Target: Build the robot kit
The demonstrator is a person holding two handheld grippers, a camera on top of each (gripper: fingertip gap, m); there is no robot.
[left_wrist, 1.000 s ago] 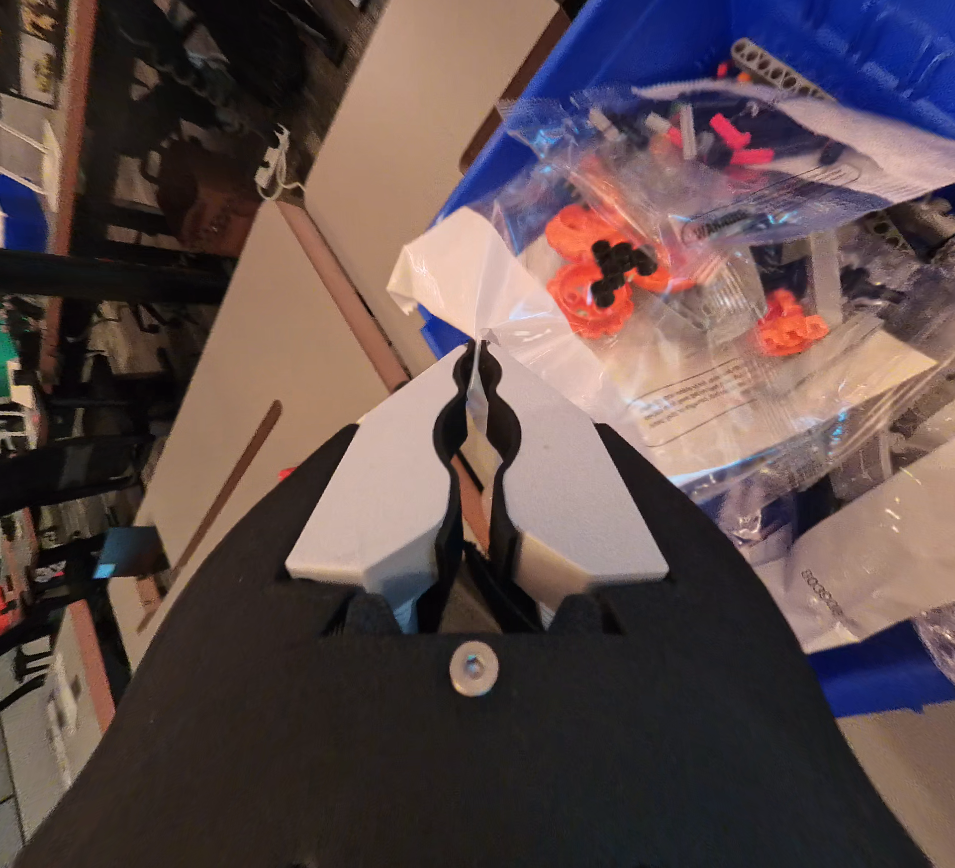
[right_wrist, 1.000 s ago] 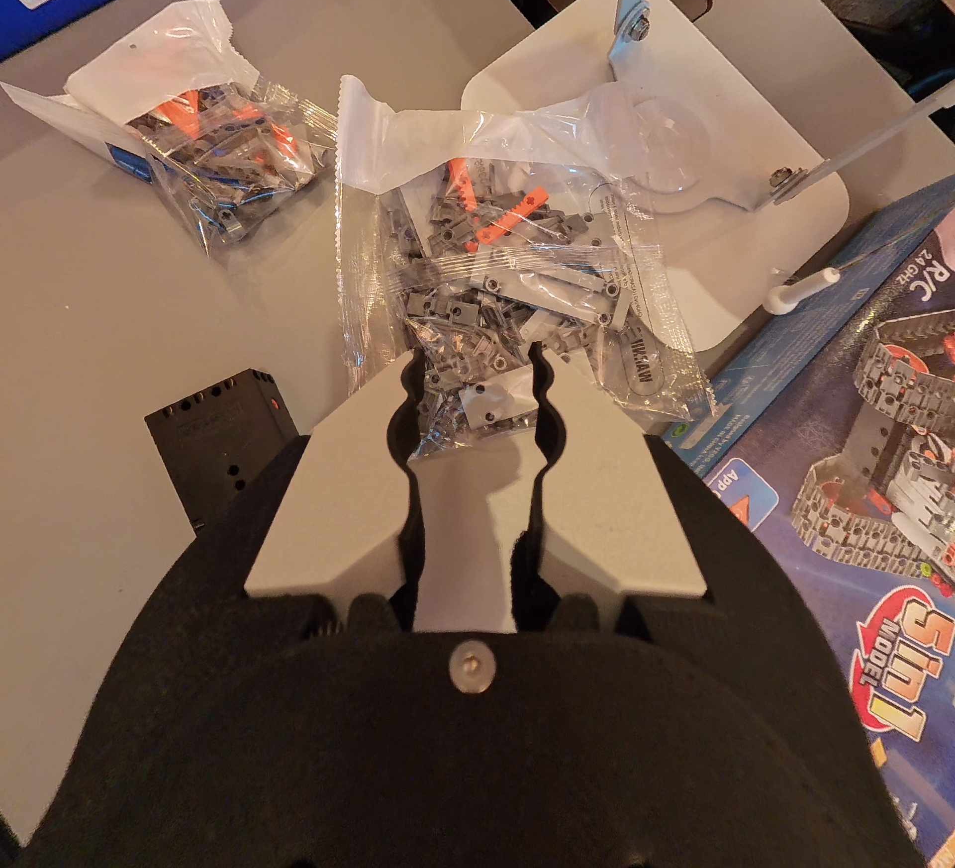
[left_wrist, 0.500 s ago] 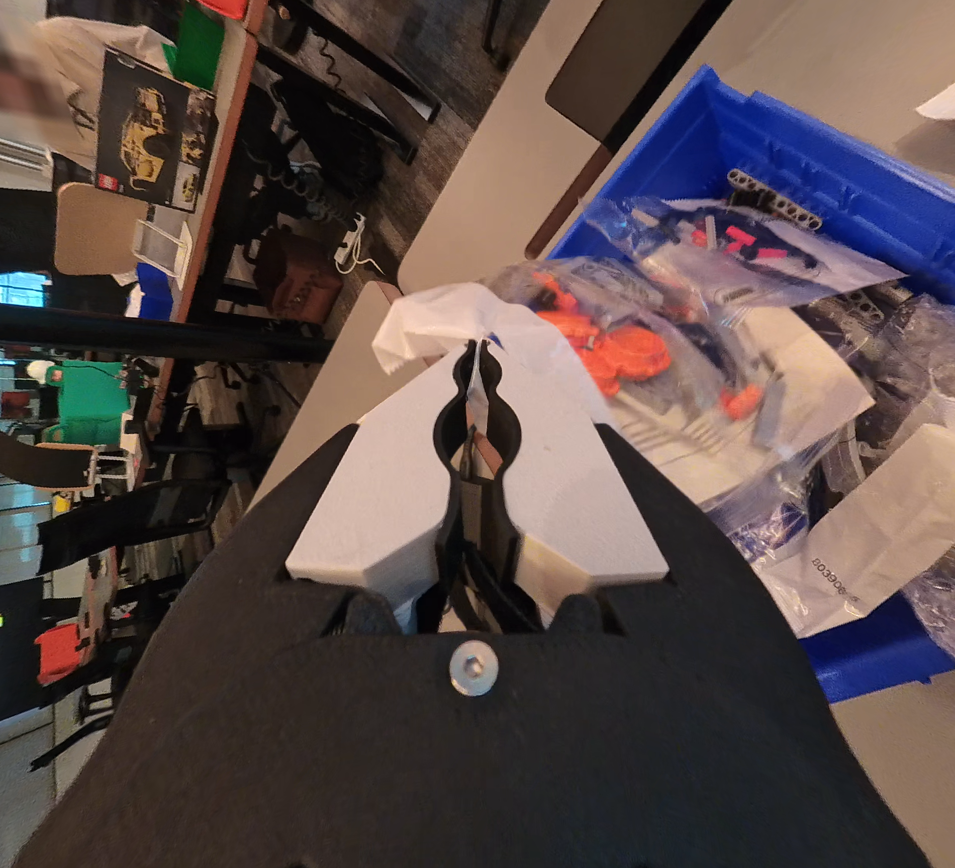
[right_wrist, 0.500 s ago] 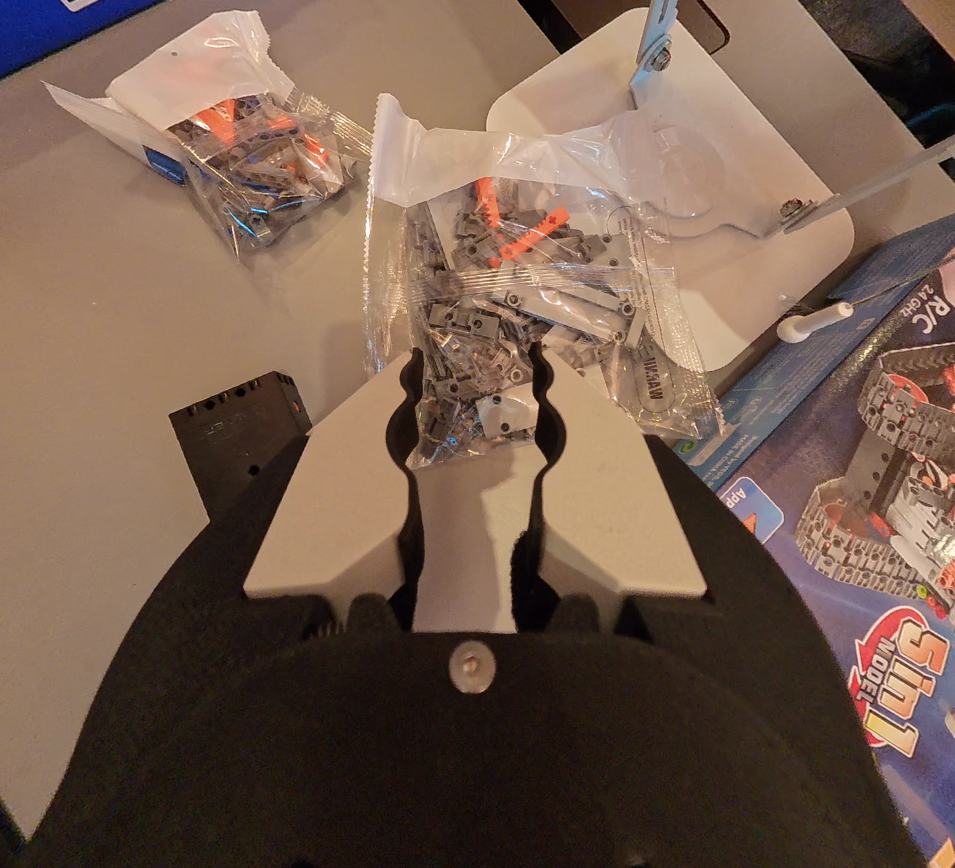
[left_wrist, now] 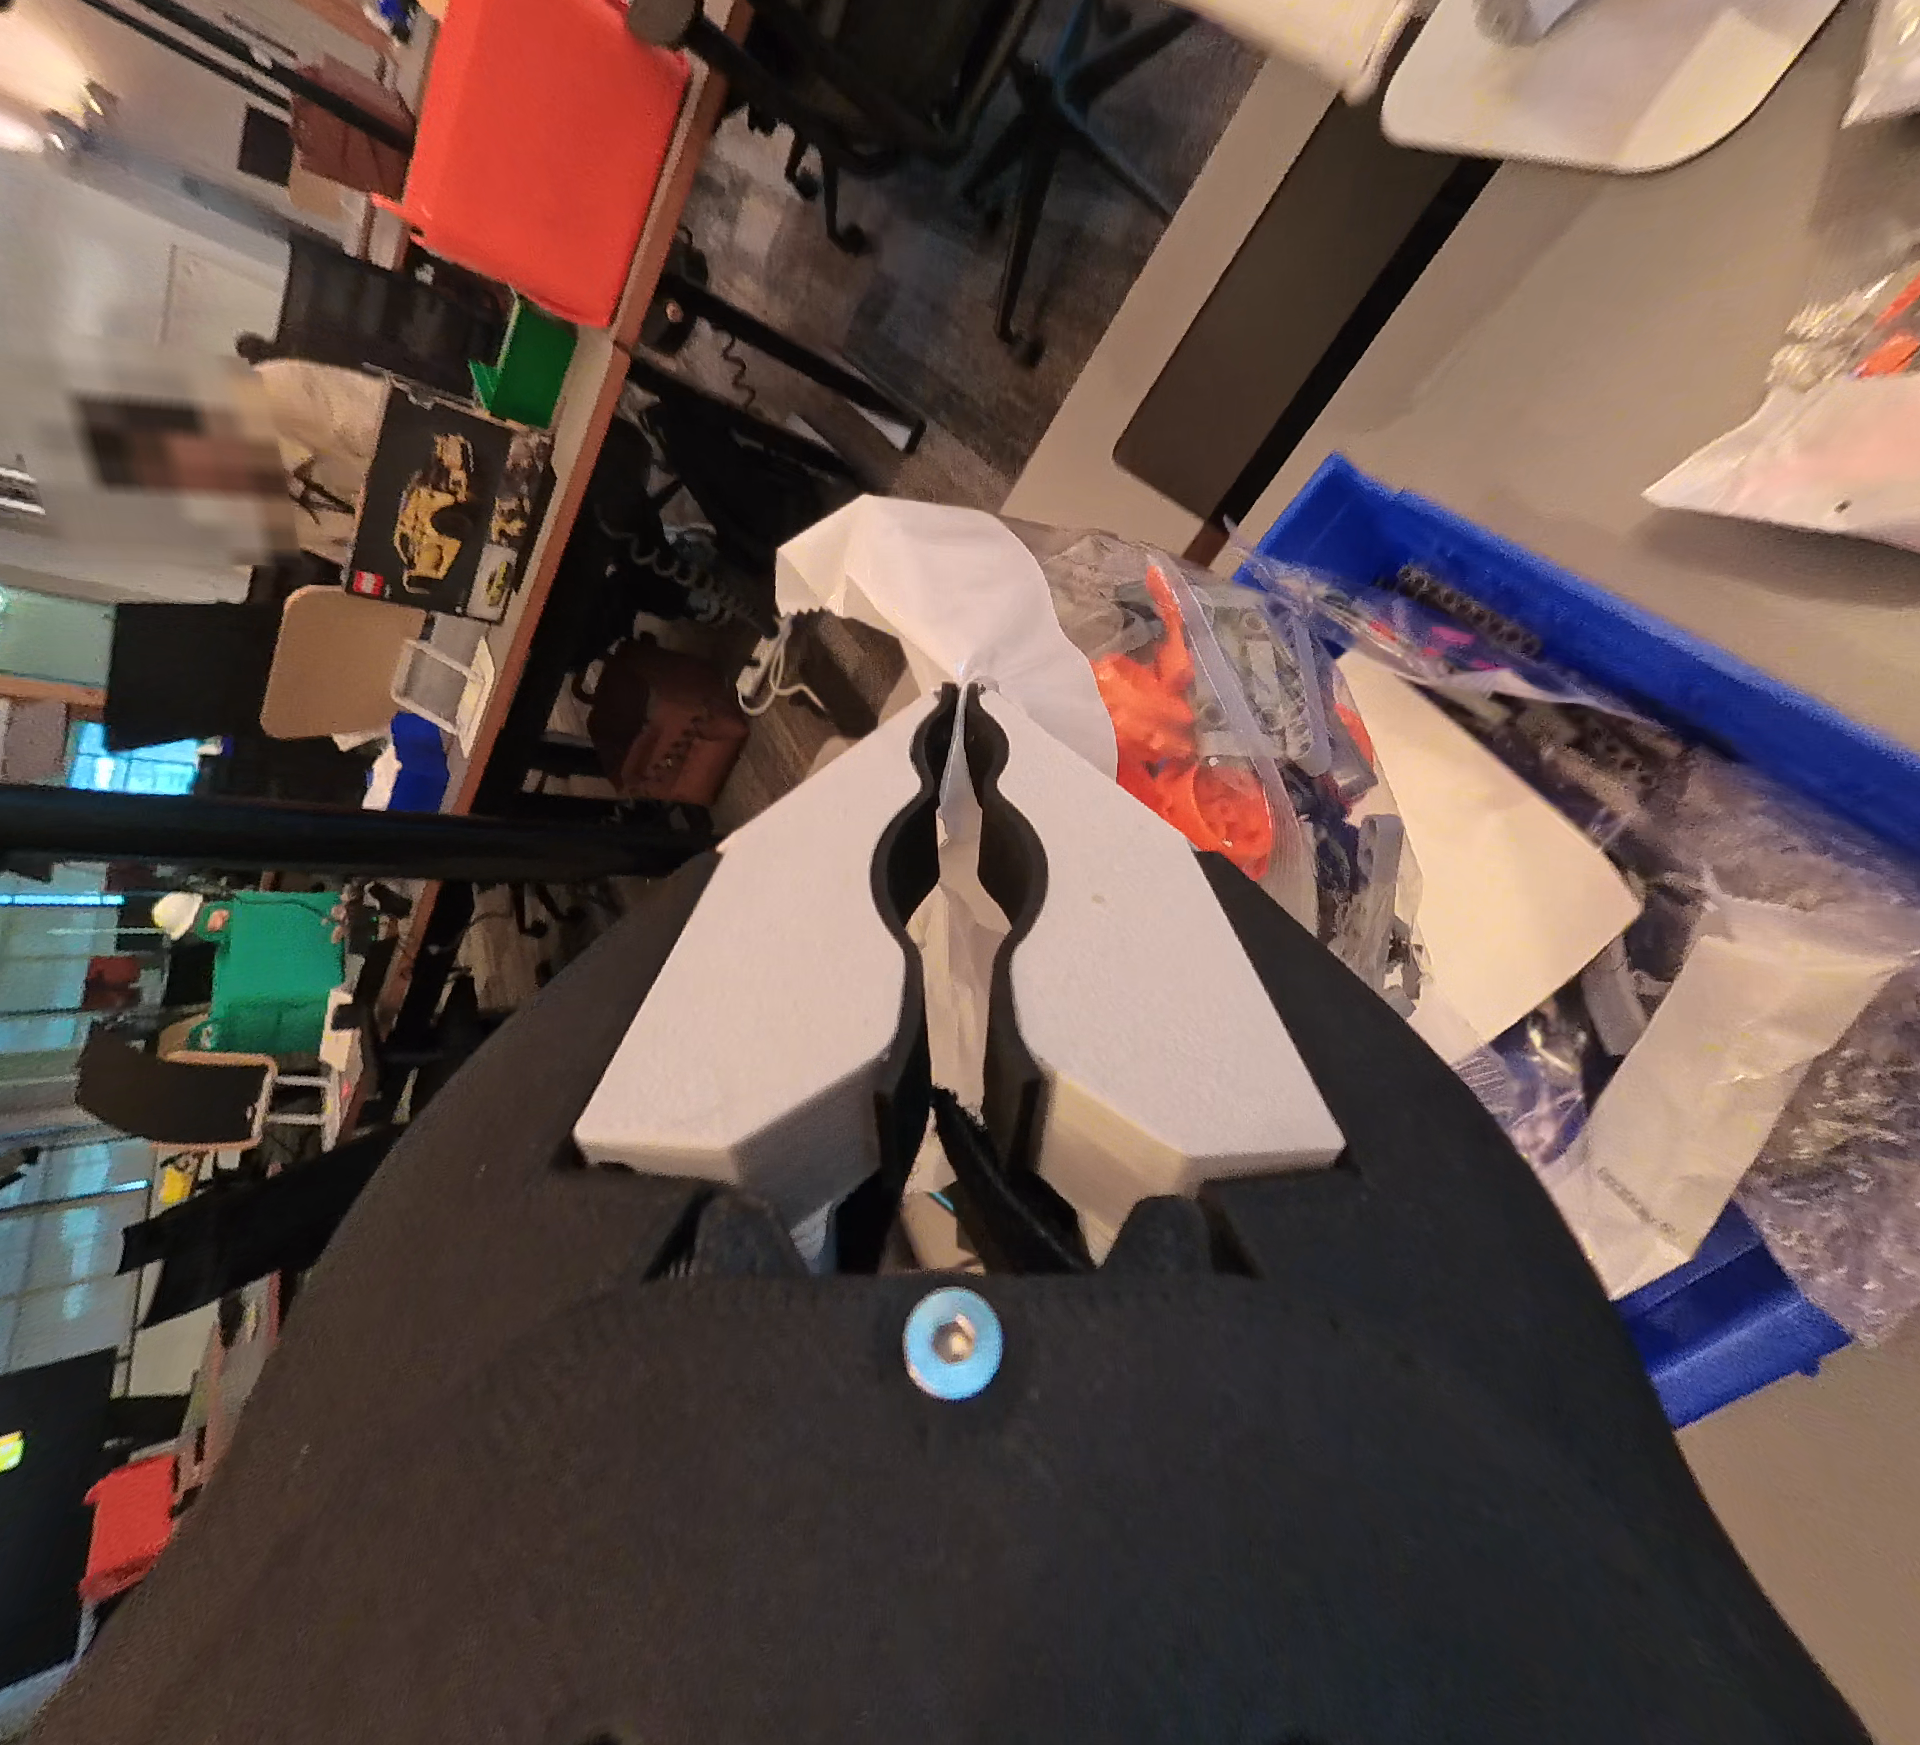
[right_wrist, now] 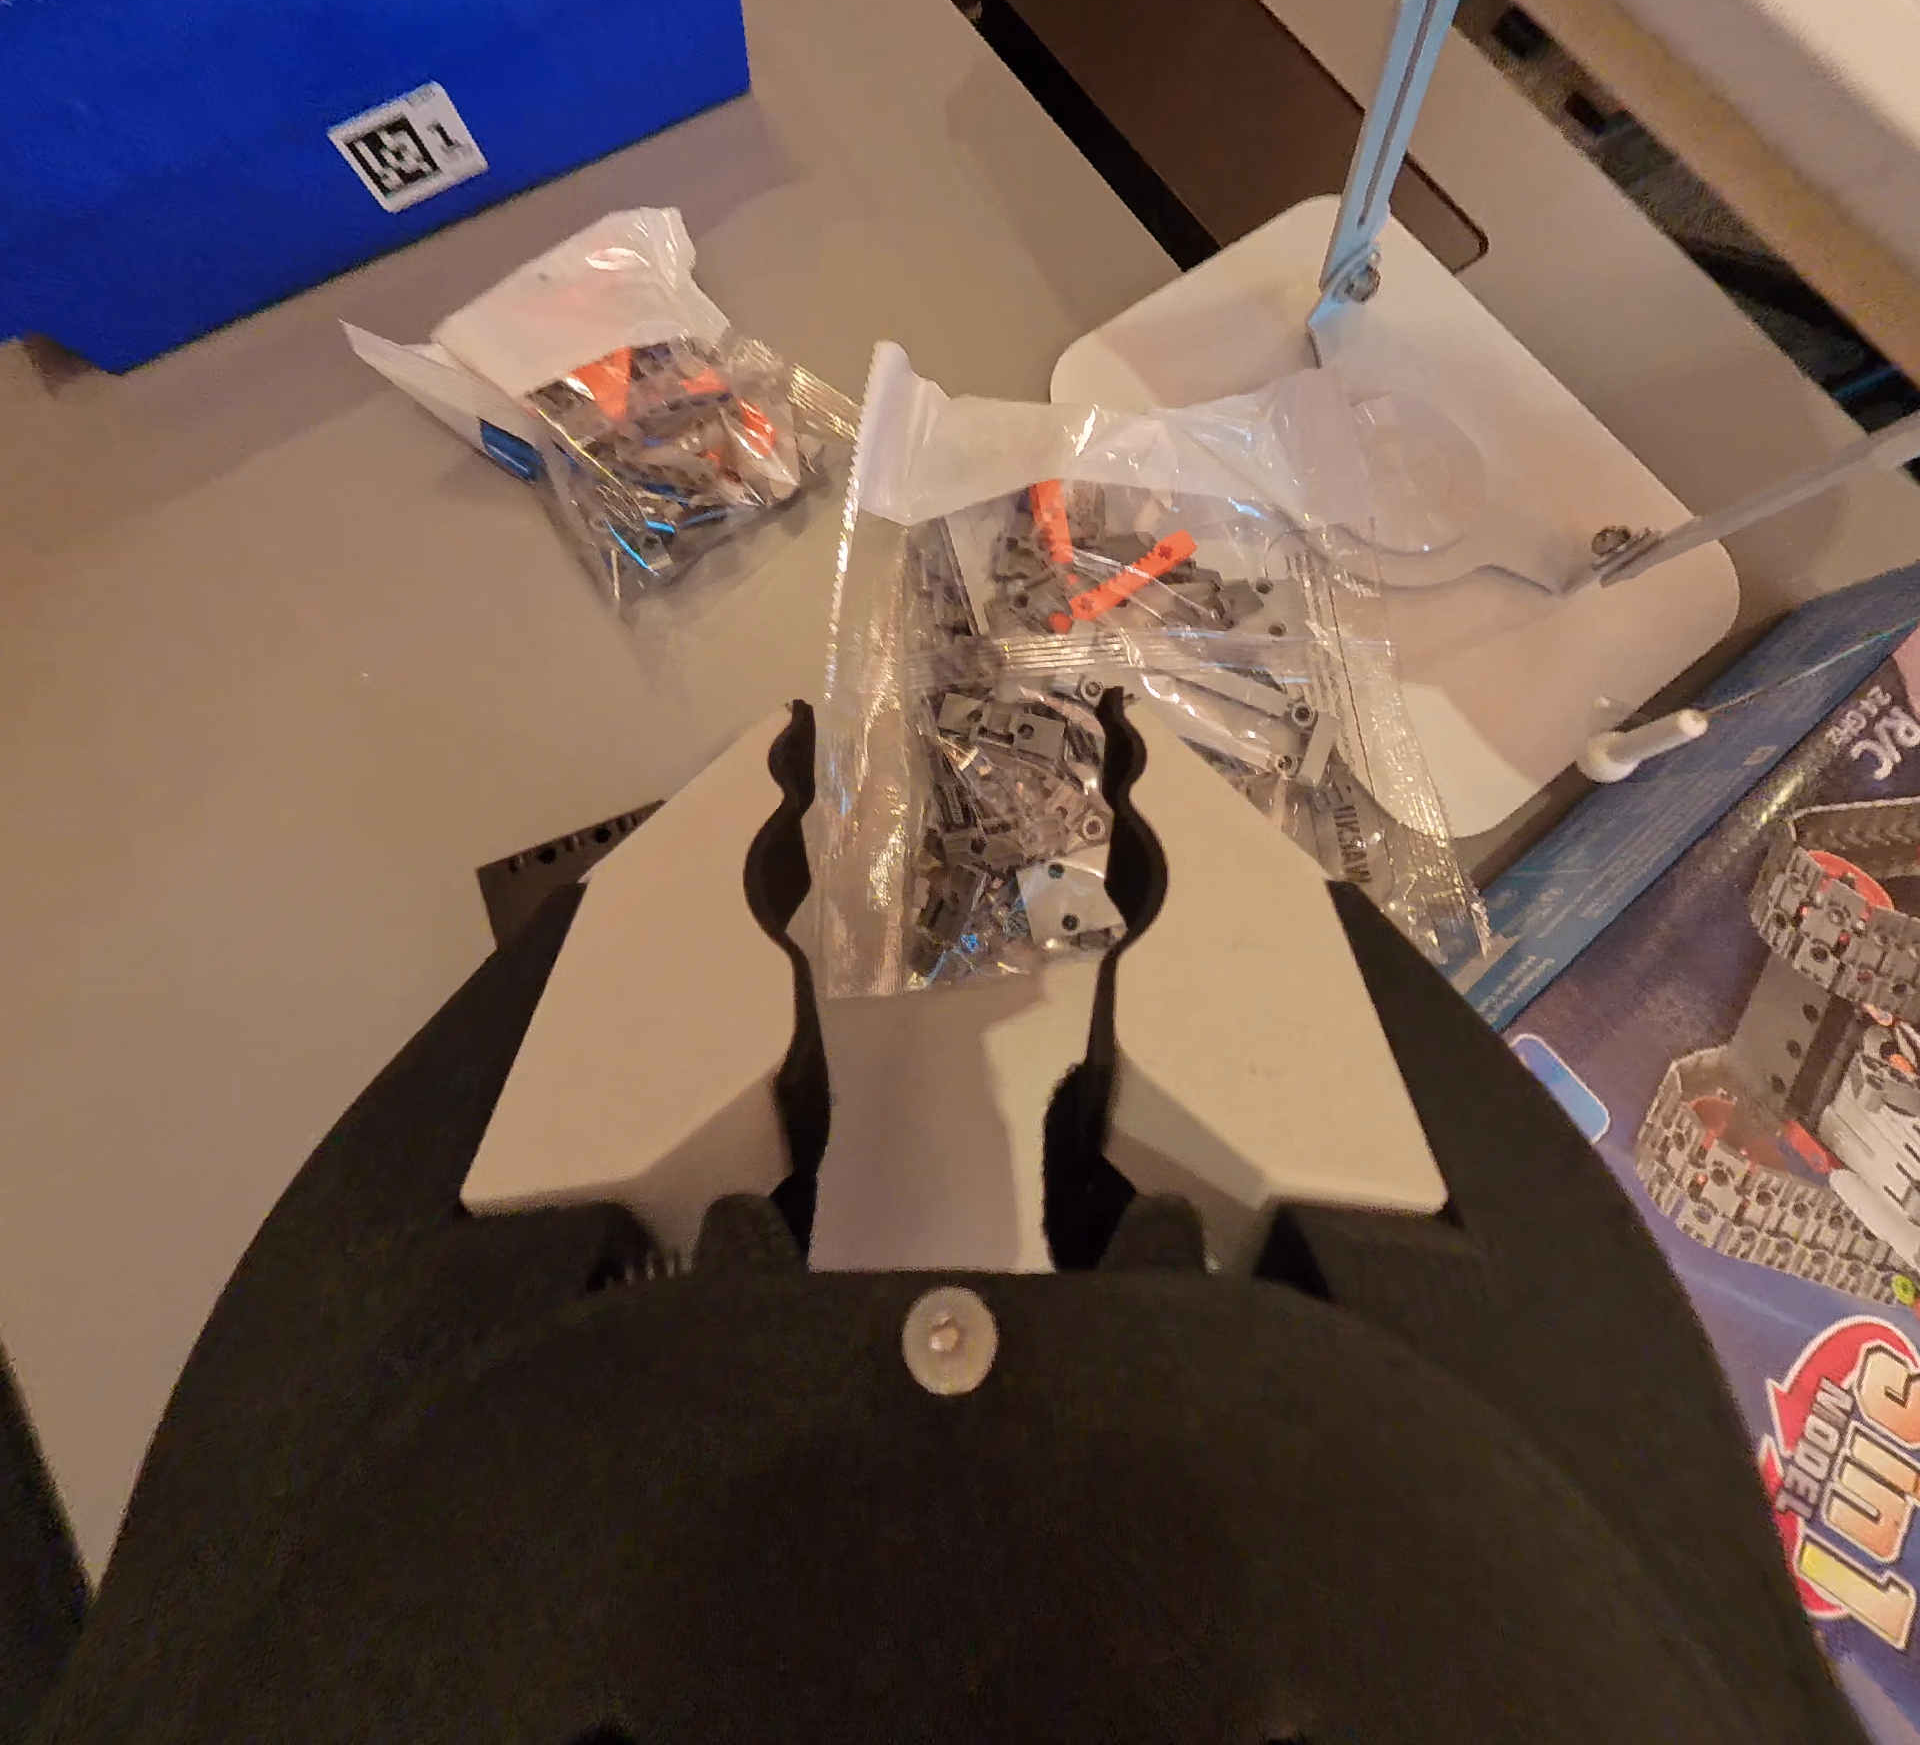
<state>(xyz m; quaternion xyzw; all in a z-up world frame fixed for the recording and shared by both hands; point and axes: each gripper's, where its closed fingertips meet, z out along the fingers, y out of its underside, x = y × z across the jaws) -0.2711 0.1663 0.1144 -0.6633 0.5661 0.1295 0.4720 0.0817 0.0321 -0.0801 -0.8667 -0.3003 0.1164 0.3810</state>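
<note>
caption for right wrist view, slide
Open right gripper hovers over a clear bag of grey parts on the table.

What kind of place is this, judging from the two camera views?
Probably a shared workshop or lab room for building toy kits. Sealed bags of small plastic parts lie on a beige table, a blue bin holds more bags, and long desks with coloured bins stand behind.
</note>
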